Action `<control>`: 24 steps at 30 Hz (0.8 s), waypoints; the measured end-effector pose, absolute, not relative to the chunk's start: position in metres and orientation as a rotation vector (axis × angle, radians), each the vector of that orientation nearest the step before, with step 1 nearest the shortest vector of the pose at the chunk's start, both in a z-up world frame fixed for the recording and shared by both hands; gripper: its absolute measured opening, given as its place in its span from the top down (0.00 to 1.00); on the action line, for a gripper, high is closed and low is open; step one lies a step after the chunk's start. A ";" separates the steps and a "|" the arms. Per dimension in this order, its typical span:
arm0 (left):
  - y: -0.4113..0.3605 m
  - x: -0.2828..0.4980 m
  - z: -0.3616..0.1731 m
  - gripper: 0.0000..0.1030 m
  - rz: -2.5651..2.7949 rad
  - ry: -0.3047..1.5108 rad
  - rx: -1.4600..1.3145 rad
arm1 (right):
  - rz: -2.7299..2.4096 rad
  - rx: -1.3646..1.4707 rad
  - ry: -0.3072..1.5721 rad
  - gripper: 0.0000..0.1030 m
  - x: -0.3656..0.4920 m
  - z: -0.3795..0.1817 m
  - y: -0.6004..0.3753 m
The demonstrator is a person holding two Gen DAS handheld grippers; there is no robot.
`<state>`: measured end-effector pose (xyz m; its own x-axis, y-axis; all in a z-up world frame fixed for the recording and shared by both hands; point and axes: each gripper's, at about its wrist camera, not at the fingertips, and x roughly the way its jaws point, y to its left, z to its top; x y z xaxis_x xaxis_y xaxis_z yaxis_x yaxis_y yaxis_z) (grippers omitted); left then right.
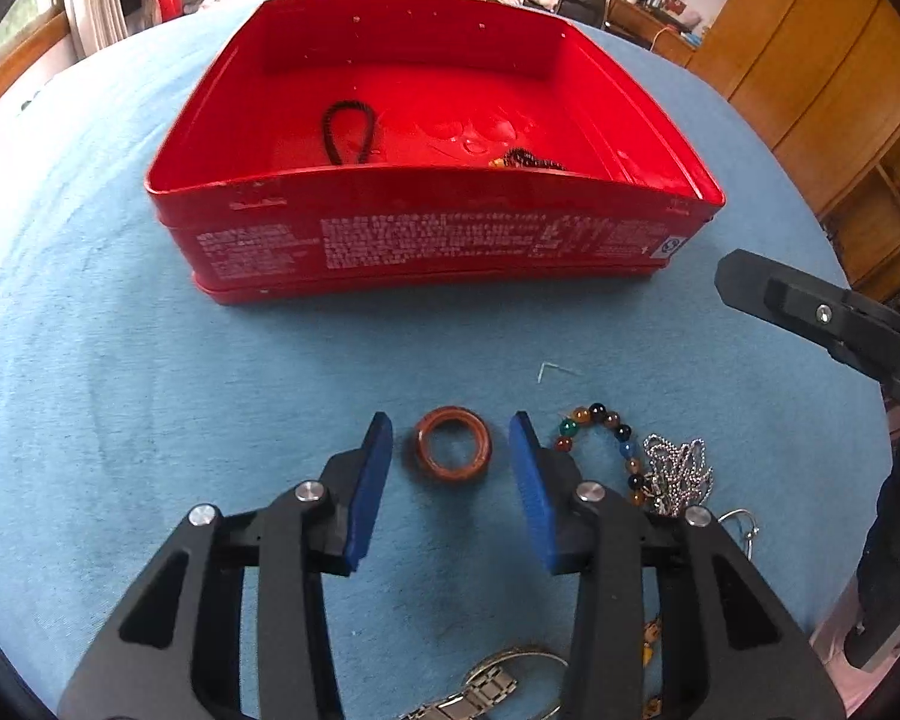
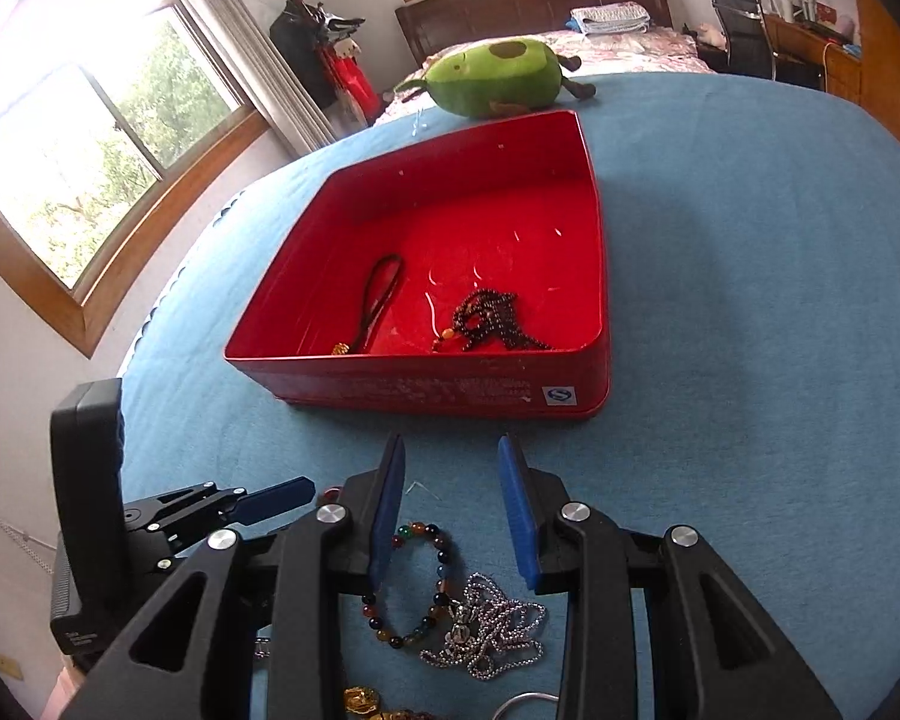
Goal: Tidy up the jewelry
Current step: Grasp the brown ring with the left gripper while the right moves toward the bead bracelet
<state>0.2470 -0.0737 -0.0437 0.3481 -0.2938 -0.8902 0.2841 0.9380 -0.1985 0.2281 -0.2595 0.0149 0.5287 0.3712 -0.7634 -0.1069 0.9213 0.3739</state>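
My left hand-held gripper (image 1: 450, 450) sits wide open around a glossy brown ring (image 1: 453, 445), not touching. Right hand-held gripper (image 2: 450, 498) gapes empty above the multicoloured bead bracelet (image 2: 417, 585), near the red tin (image 2: 426, 387).

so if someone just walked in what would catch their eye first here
Most likely the open red tin in the middle of the blue tablecloth, with a black cord loop and dark beads inside. Next, the green avocado plush behind it. Nearer, the left gripper is open around a brown ring, beside a multicoloured bead bracelet.
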 end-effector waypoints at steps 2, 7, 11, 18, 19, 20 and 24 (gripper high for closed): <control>-0.076 0.247 -0.046 0.73 -0.375 1.171 -0.003 | 0.288 0.301 0.986 0.68 0.229 0.012 -0.260; -0.078 0.245 -0.048 0.73 -0.375 1.160 0.017 | 0.288 0.296 0.996 0.68 0.228 0.008 -0.258; -0.072 0.243 -0.044 0.73 -0.363 1.157 -0.003 | 0.296 0.287 1.024 0.68 0.226 0.002 -0.251; -0.049 0.236 -0.012 0.73 -0.312 1.074 -0.028 | 0.348 0.275 1.090 0.61 0.216 -0.008 -0.233; -0.047 0.234 -0.010 0.73 -0.306 1.069 -0.028 | 0.353 0.267 1.101 0.59 0.214 -0.010 -0.231; -0.046 0.234 -0.007 0.73 -0.305 1.066 -0.030 | 0.356 0.262 1.112 0.54 0.212 -0.012 -0.228; -0.041 0.227 -0.004 0.73 -0.298 1.065 -0.015 | 0.386 0.257 1.151 0.52 0.206 -0.022 -0.218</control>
<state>0.2275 -0.0413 -0.0044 0.4487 -0.2480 -0.8586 0.2334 0.9599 -0.1553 0.2060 -0.2179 -0.0222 0.3531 0.4246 -0.8337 -0.1646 0.9054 0.3914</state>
